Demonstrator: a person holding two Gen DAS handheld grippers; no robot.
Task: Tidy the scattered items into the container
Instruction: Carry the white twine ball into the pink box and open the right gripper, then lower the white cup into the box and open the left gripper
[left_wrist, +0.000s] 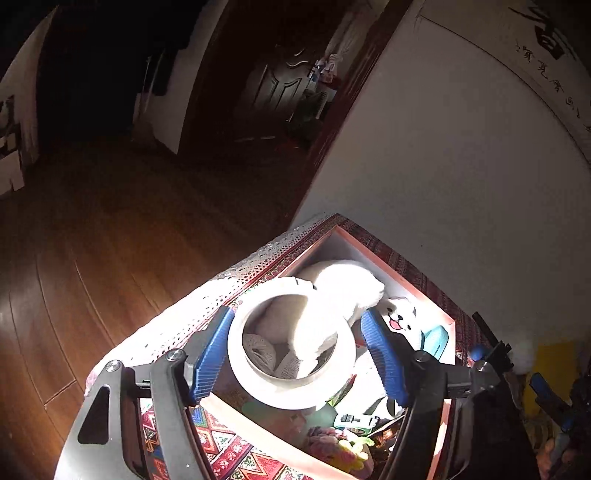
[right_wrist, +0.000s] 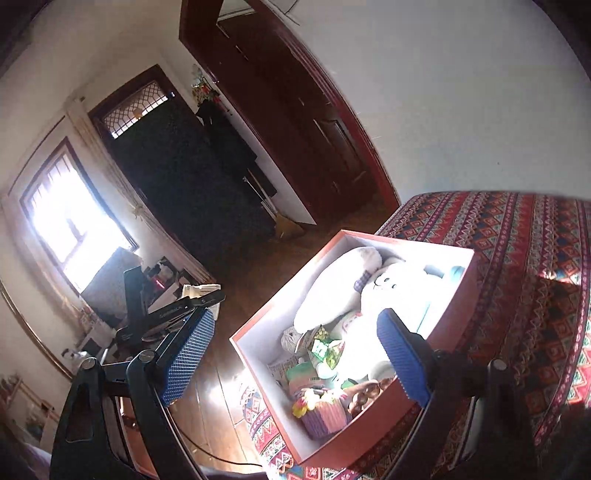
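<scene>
A white roll of tape (left_wrist: 291, 343) hangs between the blue pads of my left gripper (left_wrist: 299, 354). The left pad touches it; the right pad stands a little off, so the jaws look open. The roll sits above an orange box (left_wrist: 373, 254) that holds a white plush dog (left_wrist: 343, 291), a small crocheted basket (left_wrist: 332, 443) and other small items. In the right wrist view the same box (right_wrist: 436, 350) holds the plush dog (right_wrist: 369, 295) and the basket (right_wrist: 325, 413). My right gripper (right_wrist: 295, 354) is open and empty over the box's near left side.
The box rests on a red patterned cloth (right_wrist: 517, 277) with a white lace edge (left_wrist: 207, 302). A white wall (left_wrist: 461, 166) stands right behind it. Wooden floor (left_wrist: 110, 240) lies to the left, with dark doors (right_wrist: 295, 110) beyond.
</scene>
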